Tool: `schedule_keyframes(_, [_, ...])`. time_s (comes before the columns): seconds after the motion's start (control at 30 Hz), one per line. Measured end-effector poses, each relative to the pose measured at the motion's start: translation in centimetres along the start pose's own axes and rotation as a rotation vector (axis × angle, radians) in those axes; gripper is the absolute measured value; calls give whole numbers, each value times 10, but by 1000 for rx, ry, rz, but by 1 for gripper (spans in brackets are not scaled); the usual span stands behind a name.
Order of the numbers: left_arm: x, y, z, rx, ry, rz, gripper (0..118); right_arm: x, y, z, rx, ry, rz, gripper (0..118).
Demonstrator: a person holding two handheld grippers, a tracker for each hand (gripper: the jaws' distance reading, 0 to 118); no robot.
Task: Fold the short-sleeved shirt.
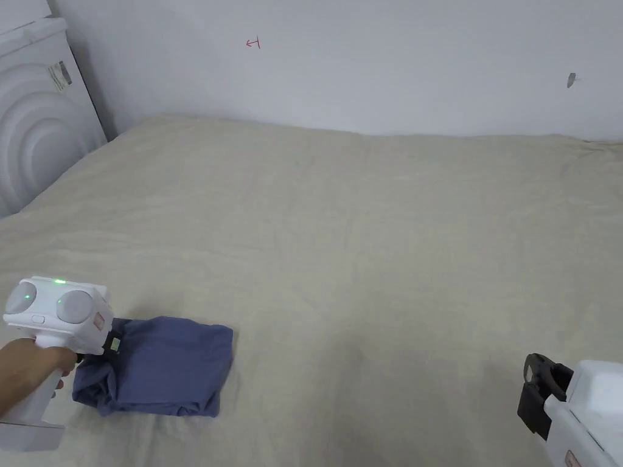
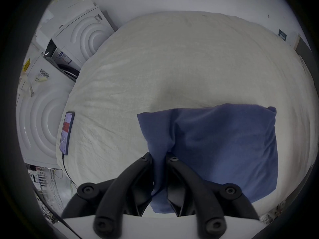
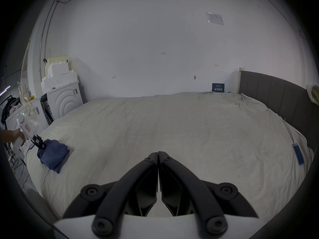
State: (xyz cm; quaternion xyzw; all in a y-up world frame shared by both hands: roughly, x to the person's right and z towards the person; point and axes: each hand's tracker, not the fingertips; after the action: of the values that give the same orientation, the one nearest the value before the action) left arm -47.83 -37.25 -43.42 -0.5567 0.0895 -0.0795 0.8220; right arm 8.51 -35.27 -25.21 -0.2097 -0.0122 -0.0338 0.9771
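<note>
While the bed spreads wide under a pale beige sheet, reaching back to a white wall, white foam packing blocks stand against its far left side. At the right side of the bed, the right gripper view shows a dark padded headboard.

Near the bed's front left edge lies the blue short-sleeved shirt, folded into a compact, roughly square bundle, its left end bunched and slightly raised. The left gripper, held in a hand, sits at that bunched end; in the left gripper view its jaws are drawn narrow with a ridge of the blue cloth pinched between them. The right gripper hovers above the bare sheet at the front right, well apart from the shirt, with its jaws pressed together and holding nothing.

A phone with a lit screen lies on the sheet near the bed's left edge, a dark cable running from its lower end. Another phone lies near the bed's right edge, just beside the headboard.
</note>
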Motion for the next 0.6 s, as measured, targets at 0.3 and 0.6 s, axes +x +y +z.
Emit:
schedule_keyframes(0.3, [-6, -4, 22, 107, -5, 109, 117, 5, 8, 10, 30, 6, 3, 0])
schedule_keyframes(0.6, [0, -6, 100, 430, -32, 147, 117, 10, 33, 32, 110, 10, 22, 0])
